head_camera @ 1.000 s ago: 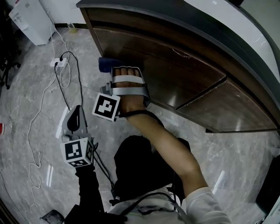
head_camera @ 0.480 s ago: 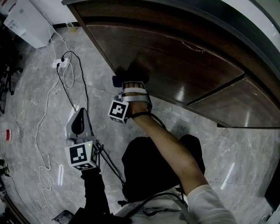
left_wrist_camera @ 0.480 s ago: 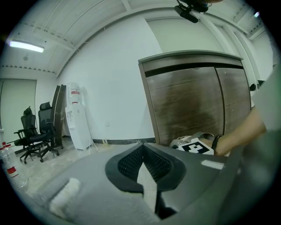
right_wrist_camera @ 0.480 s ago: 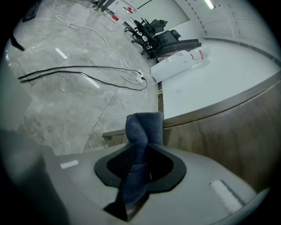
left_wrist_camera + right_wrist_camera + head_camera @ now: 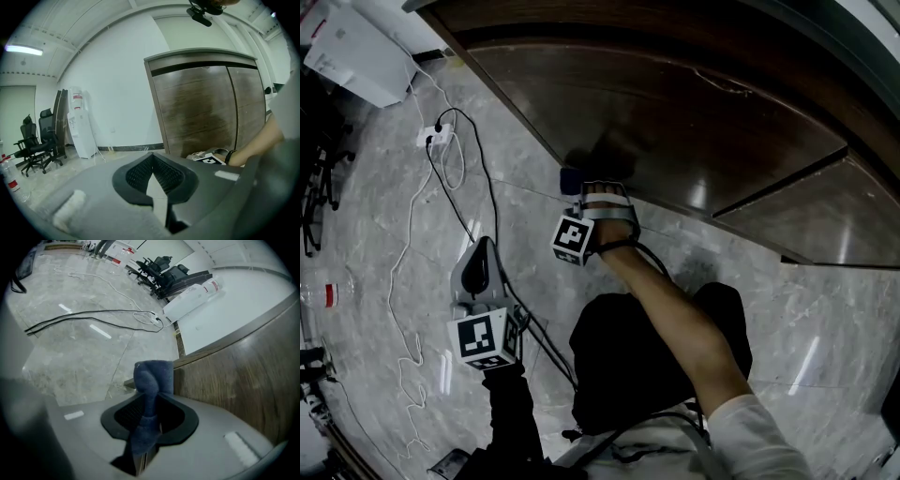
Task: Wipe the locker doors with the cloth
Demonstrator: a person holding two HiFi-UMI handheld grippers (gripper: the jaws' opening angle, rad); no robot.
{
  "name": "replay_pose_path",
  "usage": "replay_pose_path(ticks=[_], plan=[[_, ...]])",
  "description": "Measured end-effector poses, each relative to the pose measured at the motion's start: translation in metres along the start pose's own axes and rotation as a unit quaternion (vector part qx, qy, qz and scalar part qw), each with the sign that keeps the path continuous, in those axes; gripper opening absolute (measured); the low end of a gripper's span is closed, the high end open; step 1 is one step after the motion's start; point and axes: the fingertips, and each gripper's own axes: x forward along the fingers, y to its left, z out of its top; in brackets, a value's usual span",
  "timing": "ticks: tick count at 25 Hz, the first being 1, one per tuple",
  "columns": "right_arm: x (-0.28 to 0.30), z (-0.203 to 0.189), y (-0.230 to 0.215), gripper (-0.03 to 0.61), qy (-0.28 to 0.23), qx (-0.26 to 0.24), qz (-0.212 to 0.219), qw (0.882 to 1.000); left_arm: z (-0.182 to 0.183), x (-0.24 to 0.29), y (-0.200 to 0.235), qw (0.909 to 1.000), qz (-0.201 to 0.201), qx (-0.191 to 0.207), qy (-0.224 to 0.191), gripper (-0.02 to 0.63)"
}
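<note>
The brown wooden locker doors (image 5: 675,112) curve across the top of the head view. My right gripper (image 5: 584,190) is shut on a dark blue cloth (image 5: 571,179), down by the bottom edge of the left door, just above the floor. In the right gripper view the cloth (image 5: 153,376) sticks up out of the jaws, beside the wood of the door (image 5: 234,380). My left gripper (image 5: 484,246) hangs lower left over the floor, shut and empty. In its own view the jaws (image 5: 151,156) meet at the tips, facing the doors (image 5: 201,108).
Grey marble floor (image 5: 384,216) lies all around. A power strip with looping cables (image 5: 431,136) and a white appliance (image 5: 356,52) sit at the upper left. Office chairs (image 5: 35,145) and a water dispenser (image 5: 82,124) stand by the far wall. A bottle (image 5: 323,295) lies at the left edge.
My right gripper has slid down the door face with the cloth, from mid-height to the door's bottom edge. The left gripper has stayed almost still.
</note>
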Motion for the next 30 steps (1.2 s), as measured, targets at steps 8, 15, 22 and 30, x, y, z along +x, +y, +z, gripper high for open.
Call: replay_pose_path(ticks=[8, 15, 22, 30], plan=[[-0.077, -0.009, -0.038, 0.087, -0.135, 0.125, 0.015, 0.983, 0.017, 0.007, -0.029, 0.9997, -0.019, -0.003, -0.011, 0.003], [-0.179, -0.041, -0.08, 0.087, -0.251, 0.275, 0.065, 0.926, 0.065, 0.008, -0.064, 0.9985, -0.039, 0.014, -0.035, 0.003], [-0.275, -0.091, -0.099, 0.087, -0.278, 0.306, 0.088, 0.906, 0.123, -0.006, -0.105, 0.9961, -0.076, 0.029, -0.036, 0.002], [-0.396, -0.132, -0.166, 0.087, -0.297, 0.377, 0.064, 0.875, 0.245, -0.06, -0.113, 0.9944, -0.083, 0.045, -0.047, 0.002]])
